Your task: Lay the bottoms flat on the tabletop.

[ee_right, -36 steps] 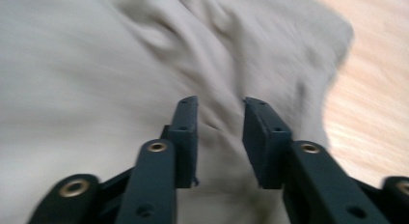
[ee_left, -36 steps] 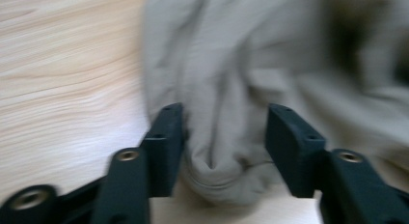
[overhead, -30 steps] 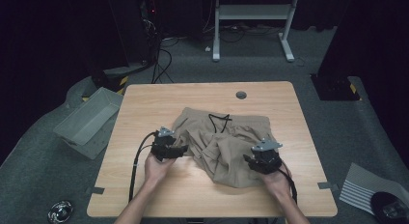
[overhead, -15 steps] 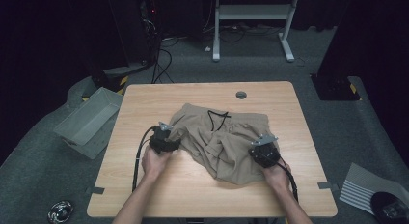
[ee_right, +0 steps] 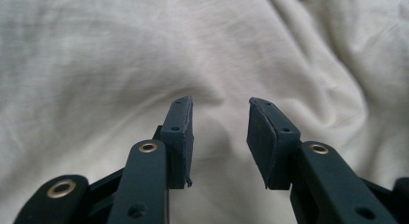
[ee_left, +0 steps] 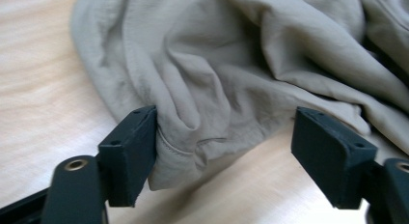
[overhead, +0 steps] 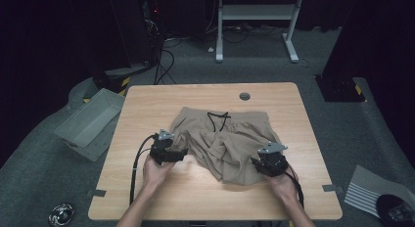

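High view: khaki shorts [overhead: 225,144] seen crumpled mid-desk [overhead: 205,197], left hand-held gripper [overhead: 182,153] at L hem, right hand-held gripper [overhead: 257,164] at R edge. Left gripper view: jaws just opened wide, hem fold [ee_left: 185,137] lying loose btwn, unpinched. Right gripper view: jaws just reopened approx. halfway over cloth, nothing held.

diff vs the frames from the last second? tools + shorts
Both tools' jaws have just been opening. The left tool stands wide at the hem of the beige shorts, one pad touching the fabric, not clamped. The right tool hovers over the cloth, nothing pinched. The shorts' near-right fold has shifted slightly. The table and the grey bin are unchanged.
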Tool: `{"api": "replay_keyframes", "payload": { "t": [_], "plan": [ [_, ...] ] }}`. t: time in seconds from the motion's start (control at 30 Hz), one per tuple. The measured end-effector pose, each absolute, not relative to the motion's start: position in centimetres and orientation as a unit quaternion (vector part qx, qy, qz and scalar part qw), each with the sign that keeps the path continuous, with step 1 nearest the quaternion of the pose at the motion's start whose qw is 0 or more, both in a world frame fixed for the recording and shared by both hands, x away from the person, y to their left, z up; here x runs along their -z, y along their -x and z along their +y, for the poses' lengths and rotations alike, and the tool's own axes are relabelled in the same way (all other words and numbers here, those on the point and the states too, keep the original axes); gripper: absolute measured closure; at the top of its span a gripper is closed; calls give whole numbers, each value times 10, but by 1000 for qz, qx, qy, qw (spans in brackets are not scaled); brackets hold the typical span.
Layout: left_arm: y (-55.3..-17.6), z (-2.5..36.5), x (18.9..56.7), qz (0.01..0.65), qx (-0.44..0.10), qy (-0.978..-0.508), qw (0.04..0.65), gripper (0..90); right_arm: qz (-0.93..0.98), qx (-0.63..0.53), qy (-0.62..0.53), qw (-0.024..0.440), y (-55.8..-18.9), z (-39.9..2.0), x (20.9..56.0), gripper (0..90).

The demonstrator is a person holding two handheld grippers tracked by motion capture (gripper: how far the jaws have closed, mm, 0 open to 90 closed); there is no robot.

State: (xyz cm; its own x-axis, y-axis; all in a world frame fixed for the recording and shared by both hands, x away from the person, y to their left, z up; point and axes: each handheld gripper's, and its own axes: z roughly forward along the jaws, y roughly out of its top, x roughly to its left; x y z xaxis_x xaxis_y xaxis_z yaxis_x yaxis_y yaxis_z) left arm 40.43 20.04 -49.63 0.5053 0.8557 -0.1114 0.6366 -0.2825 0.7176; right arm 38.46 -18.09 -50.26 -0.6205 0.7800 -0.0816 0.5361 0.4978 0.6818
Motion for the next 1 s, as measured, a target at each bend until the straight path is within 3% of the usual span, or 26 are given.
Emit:
{"api": "replay_keyframes", "payload": {
  "t": [0.13,0.2,0.3,0.33,0.37,0.67,0.87,1.0],
  "plan": [
    [-399,198,497,474,-133,-784,379,235,844,-309,-398,182,-386,-181,509,647],
    [-402,193,501,471,-139,-793,361,236,845,-315,-396,171,-389,-181,515,767],
    [-412,194,507,479,-150,-797,336,248,848,-316,-388,174,-392,-179,516,827],
    [-417,194,511,487,-160,-795,325,296,853,-309,-381,179,-395,-177,516,888],
    [-426,198,517,494,-178,-793,309,320,856,-305,-376,182,-397,-176,515,892],
    [-454,216,517,528,-189,-771,301,316,858,-292,-369,207,-417,-159,516,895],
    [-415,222,484,508,-190,-758,363,251,841,-321,-398,179,-417,-164,515,749],
    [-399,218,475,493,-176,-765,376,230,832,-337,-397,190,-405,-173,506,706]
  ]
}}
